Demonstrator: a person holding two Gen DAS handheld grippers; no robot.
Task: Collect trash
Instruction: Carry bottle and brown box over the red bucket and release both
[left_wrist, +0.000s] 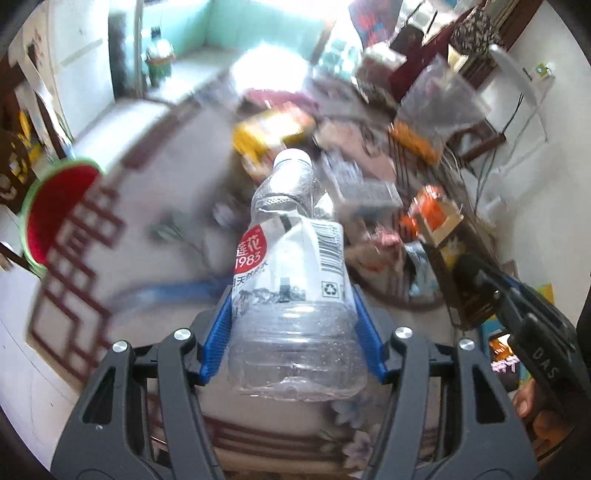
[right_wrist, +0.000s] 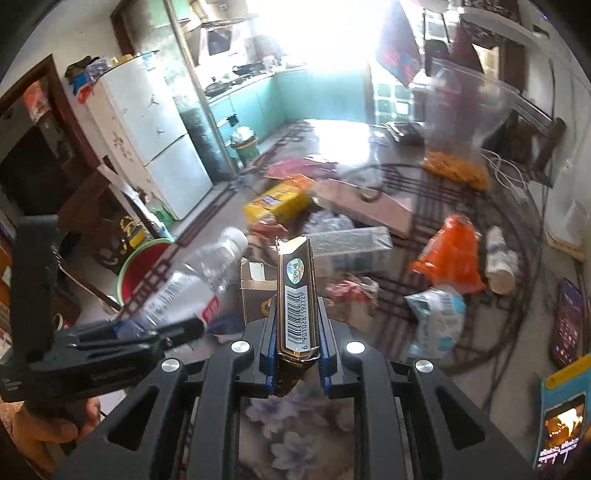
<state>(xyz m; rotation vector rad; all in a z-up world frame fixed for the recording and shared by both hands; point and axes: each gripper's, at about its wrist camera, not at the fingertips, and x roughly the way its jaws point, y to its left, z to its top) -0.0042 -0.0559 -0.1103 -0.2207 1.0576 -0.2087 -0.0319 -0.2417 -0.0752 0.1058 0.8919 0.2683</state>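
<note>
My left gripper (left_wrist: 291, 295) is shut on a clear plastic water bottle (left_wrist: 291, 254) with a white and red label. Its blue pads press the bottle's lower body, and the cap end points away over the floor. In the right wrist view the same bottle (right_wrist: 192, 280) sticks up from the left gripper (right_wrist: 162, 328) at the left. My right gripper (right_wrist: 297, 306) is shut on a flattened dark cigarette box (right_wrist: 295, 273) with a barcode, held upright. In the left wrist view that box (left_wrist: 458, 280) and the right gripper (left_wrist: 491, 291) are at the right.
A red basin with a green rim (right_wrist: 147, 266) stands on the floor at the left. Ahead lies scattered litter: a yellow packet (right_wrist: 277, 201), orange wrapping (right_wrist: 450, 254), a clear bag (right_wrist: 469, 110) and an open brown carton (right_wrist: 255, 291). A phone (right_wrist: 569, 321) and cables lie at the right.
</note>
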